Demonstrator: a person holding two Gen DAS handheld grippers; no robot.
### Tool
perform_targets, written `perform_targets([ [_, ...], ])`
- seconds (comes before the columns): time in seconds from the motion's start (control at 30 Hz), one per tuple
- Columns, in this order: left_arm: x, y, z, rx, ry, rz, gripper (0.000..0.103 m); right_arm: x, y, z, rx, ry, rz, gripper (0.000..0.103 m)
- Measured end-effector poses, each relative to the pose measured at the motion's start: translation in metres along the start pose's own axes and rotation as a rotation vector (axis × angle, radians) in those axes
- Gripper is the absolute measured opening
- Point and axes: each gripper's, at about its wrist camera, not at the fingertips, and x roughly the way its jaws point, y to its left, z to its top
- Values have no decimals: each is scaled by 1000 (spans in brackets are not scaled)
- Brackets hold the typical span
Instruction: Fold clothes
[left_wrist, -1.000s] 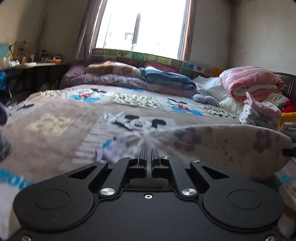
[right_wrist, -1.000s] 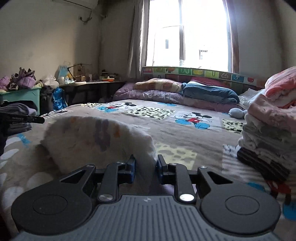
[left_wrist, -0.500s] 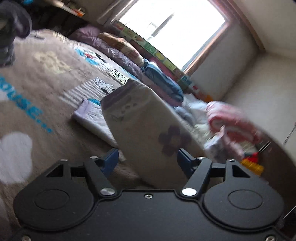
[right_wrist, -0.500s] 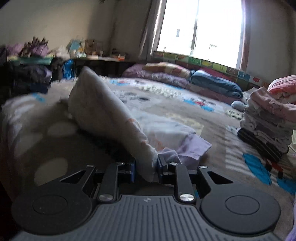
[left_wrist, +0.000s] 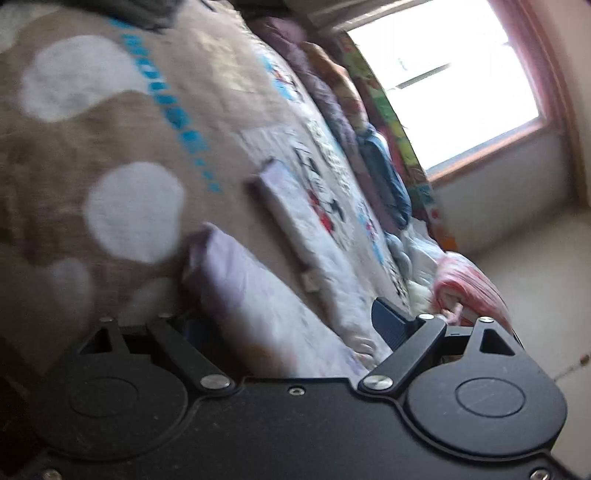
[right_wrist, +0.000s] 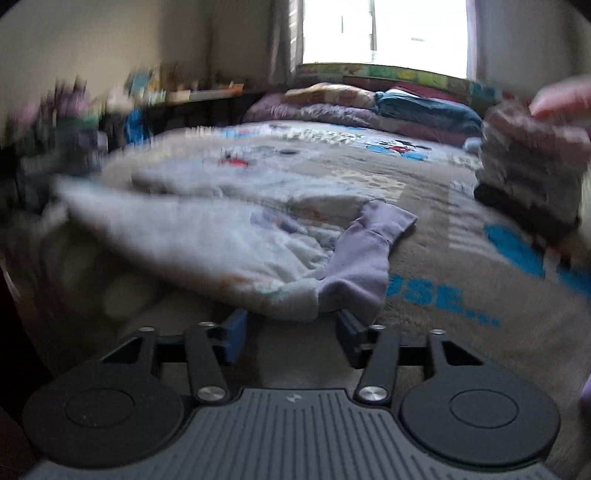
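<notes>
A pale fleece garment with faint flower prints and a lilac cuff lies flat on the cartoon bedspread. My right gripper is open, and the garment's near edge lies just ahead of its blue-padded fingers. In the left wrist view, rolled sideways and blurred, the same garment runs between the spread fingers of my open left gripper. Neither gripper holds the cloth.
A stack of folded clothes stands on the bed at the right, with a pink bundle on top. Pillows and a blue quilt line the window side. A cluttered desk is at the left.
Both grippers opened and let the garment go; it dropped from a raised fold to lying flat on the bed. The left wrist view rolled sideways, and both views are blurred by motion.
</notes>
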Motion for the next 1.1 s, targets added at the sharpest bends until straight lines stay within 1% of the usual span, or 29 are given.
perform_targets([
  [0.03,1,1,0,-2,11,2,88,-6,-9,1,71,-21,34,58],
  [0.07,3,-1,-2,18,24,9,88,-10,-19,1,153,-46,55,61],
  [0.1,4,-3,-4,39,36,16,82,-14,-29,1,233,-71,59,67],
  [0.13,6,-5,-5,60,49,23,69,-15,-39,0,311,-93,56,69],
  [0.17,9,-10,-8,95,65,36,65,-14,-50,-2,390,-106,52,69],
  [0.2,12,-14,-11,134,72,52,49,-10,-59,-4,460,-112,43,69],
  [0.23,15,-18,-14,172,77,67,27,-5,-67,-6,521,-113,32,70],
  [0.27,17,-22,-17,206,73,71,20,2,-75,-9,579,-113,29,70],
  [0.3,19,-26,-19,241,68,75,17,9,-81,-13,633,-113,34,68],
  [0.33,17,-34,-20,292,35,77,13,17,-86,-16,680,-114,47,59],
  [0.37,11,-40,-22,340,-6,62,13,26,-90,-19,720,-115,66,50],
  [0.4,4,-44,-22,369,-48,31,12,30,-91,-21,740,-126,77,27],
  [0.43,-2,-46,-22,381,-90,6,12,30,-90,-20,740,-147,78,12],
  [0.5,11,-32,-24,375,-35,101,12,30,-88,-19,741,-172,67,9],
  [0.53,18,-26,-25,372,-8,148,12,29,-89,-22,745,-161,42,5],
  [0.57,25,-19,-25,368,20,195,12,28,-91,-24,750,-149,17,4],
  [0.6,30,-11,-26,339,58,208,15,27,-92,-26,754,-138,-7,4],
  [0.67,20,-9,-20,288,29,180,28,26,-95,-31,762,-115,-57,4],
  [0.7,14,-9,-16,269,12,174,49,24,-93,-31,751,-115,-69,4],
  [0.73,7,-7,-12,246,-31,191,58,20,-89,-29,725,-128,-69,6],
  [0.8,-7,-3,-5,201,-116,224,58,10,-80,-24,669,-170,-66,10],
  [0.87,-18,-5,0,192,-191,229,57,1,-65,-14,560,-212,-87,21],
  [0.9,-24,-11,0,220,-230,216,57,-3,-56,-9,484,-229,-98,29],
  [0.93,-28,-21,-1,281,-250,189,57,-5,-42,-2,377,-239,-102,32],
  [0.97,-28,-30,-4,337,-244,163,57,-4,-27,4,262,-245,-97,32],
  [1.03,-13,-34,-15,397,-181,205,57,2,-1,11,68,-239,-70,33],
  [1.07,-6,-36,-21,427,-149,227,57,7,9,12,-4,-221,-64,33],
  [1.1,1,-38,-26,457,-117,248,57,17,11,12,-26,-179,-76,33],
])
